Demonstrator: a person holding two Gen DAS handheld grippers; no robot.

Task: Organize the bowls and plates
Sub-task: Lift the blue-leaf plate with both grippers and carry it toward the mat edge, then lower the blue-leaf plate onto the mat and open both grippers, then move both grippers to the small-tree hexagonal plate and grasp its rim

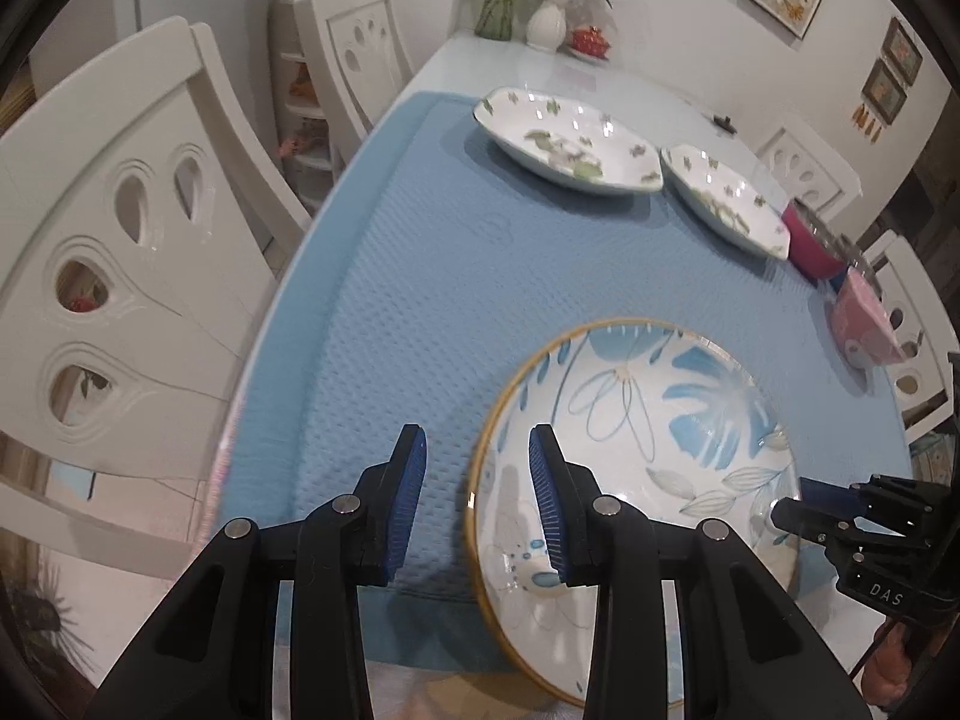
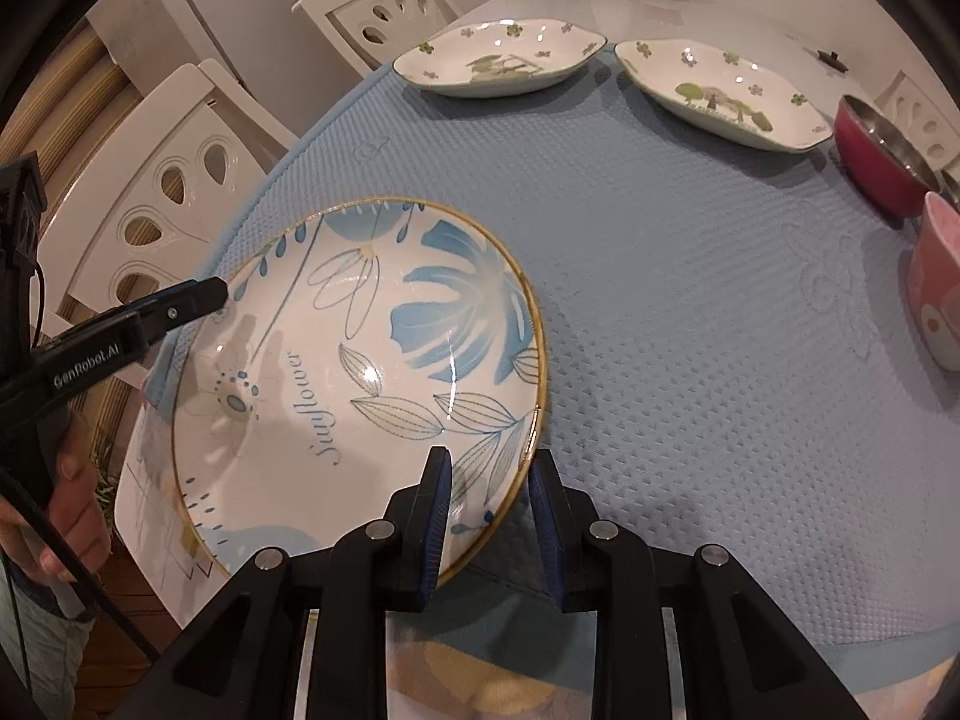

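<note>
A round plate with blue flowers and a gold rim (image 1: 660,420) (image 2: 360,360) sits at the near corner of the blue mat (image 2: 660,300), overhanging the mat's edge. My left gripper (image 1: 477,435) straddles its left rim, one finger inside the plate and one outside. My right gripper (image 2: 491,459) straddles the opposite rim the same way. Both are shut on the plate. From the right wrist view one left finger (image 2: 180,306) reaches the far rim. A right finger (image 1: 798,516) shows at the plate's right edge in the left wrist view.
Two oval white dishes with green flowers (image 2: 498,60) (image 2: 720,90) lie at the mat's far side. A red bowl (image 2: 876,156) and a pink cup (image 2: 936,300) stand on the right. White chairs (image 1: 120,240) line the left side. Vases (image 1: 546,24) stand at the far end.
</note>
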